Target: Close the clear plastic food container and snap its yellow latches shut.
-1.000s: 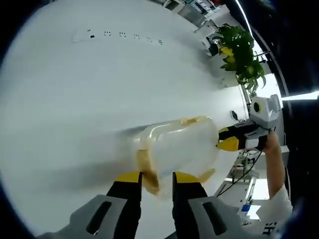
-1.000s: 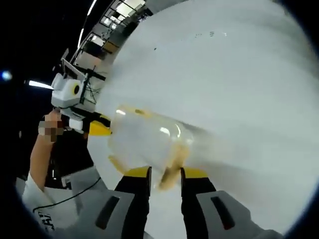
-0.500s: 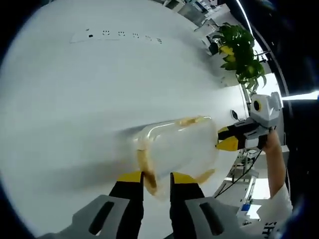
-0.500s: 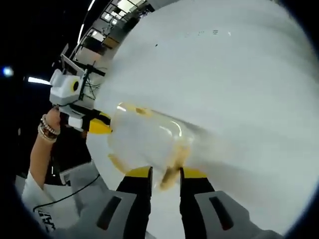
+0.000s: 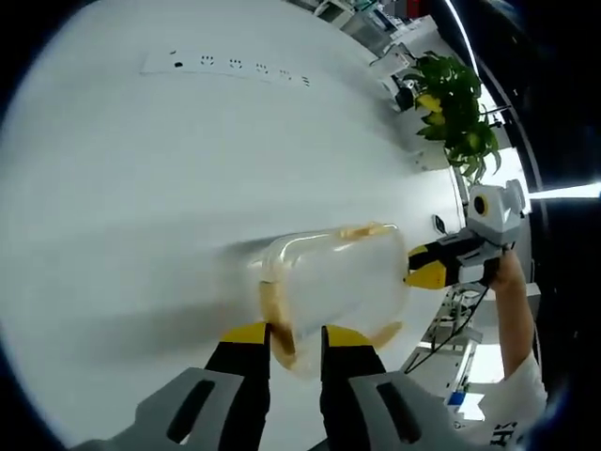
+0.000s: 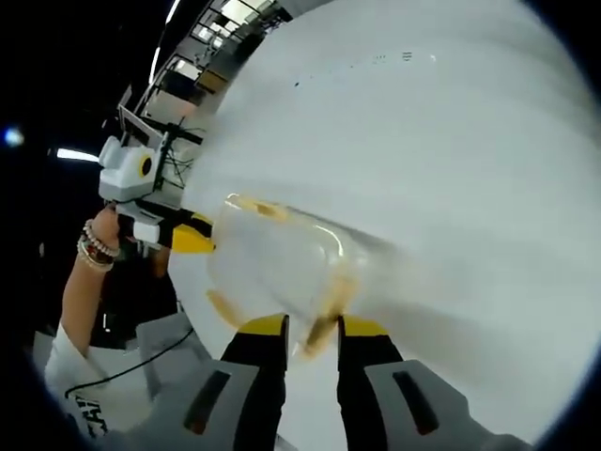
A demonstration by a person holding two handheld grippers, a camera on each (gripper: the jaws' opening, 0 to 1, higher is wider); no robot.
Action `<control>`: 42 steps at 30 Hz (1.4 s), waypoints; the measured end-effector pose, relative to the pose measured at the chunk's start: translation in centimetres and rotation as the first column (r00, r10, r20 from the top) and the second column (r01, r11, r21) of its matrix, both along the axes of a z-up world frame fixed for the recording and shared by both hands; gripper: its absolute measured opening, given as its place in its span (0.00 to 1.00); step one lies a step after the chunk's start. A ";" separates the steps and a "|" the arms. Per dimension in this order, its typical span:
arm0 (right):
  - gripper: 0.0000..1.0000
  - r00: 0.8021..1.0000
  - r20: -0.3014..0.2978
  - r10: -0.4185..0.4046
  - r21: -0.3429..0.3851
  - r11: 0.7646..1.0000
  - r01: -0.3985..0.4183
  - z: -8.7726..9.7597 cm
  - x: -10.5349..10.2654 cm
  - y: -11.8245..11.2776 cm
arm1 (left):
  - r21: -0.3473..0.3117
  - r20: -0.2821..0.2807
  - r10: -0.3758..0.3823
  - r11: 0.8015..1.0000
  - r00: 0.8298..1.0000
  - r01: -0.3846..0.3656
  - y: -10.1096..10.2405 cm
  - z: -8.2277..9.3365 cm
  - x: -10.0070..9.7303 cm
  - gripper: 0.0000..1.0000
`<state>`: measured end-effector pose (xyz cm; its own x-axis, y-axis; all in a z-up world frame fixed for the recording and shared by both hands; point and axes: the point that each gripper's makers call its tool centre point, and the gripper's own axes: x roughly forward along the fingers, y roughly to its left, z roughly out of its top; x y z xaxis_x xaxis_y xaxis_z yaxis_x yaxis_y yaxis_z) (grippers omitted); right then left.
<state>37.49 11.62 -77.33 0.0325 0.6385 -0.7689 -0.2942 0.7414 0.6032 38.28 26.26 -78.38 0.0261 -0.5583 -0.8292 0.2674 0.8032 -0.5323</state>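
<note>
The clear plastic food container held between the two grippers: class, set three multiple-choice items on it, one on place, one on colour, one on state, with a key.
1. Where is the container relative to the left gripper?
A. Just ahead of its jaws
B. Beside the plant
C. By the row of sockets

2. What colour are the container's latches?
A. Blue
B. Yellow
C. Red

3. How do the right gripper jaws stand?
A. Spread wide, away from the container
B. Narrowly apart, astride a latch
C. Closed on a cable

Key: 1 A, the container sits at the jaw tips; 2 B, the tabs along its rim look yellow; 3 B, a latch lies between the jaw tips.
</note>
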 end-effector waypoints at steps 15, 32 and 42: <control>0.25 0.987 0.131 0.091 -0.100 0.992 -0.078 -0.1 -0.7 -0.1 | -0.006 0.118 -0.058 0.998 0.991 0.059 1.8 0.4 -0.5 0.16; 0.13 0.940 0.331 0.088 0.008 0.995 -0.096 3.8 2.6 4.3 | -0.130 0.434 -0.071 0.982 0.898 0.140 -1.7 4.0 2.2 0.00; 0.08 0.938 0.322 0.127 0.006 0.991 -0.136 1.8 3.9 7.3 | -0.176 0.463 -0.119 0.959 0.878 0.223 -6.2 3.0 0.6 0.00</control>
<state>41.35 18.88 -75.55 0.1884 0.6749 -0.7134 -0.5686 0.6673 0.4811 38.89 20.07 -75.33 0.2493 -0.7521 -0.6102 0.6391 0.6011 -0.4798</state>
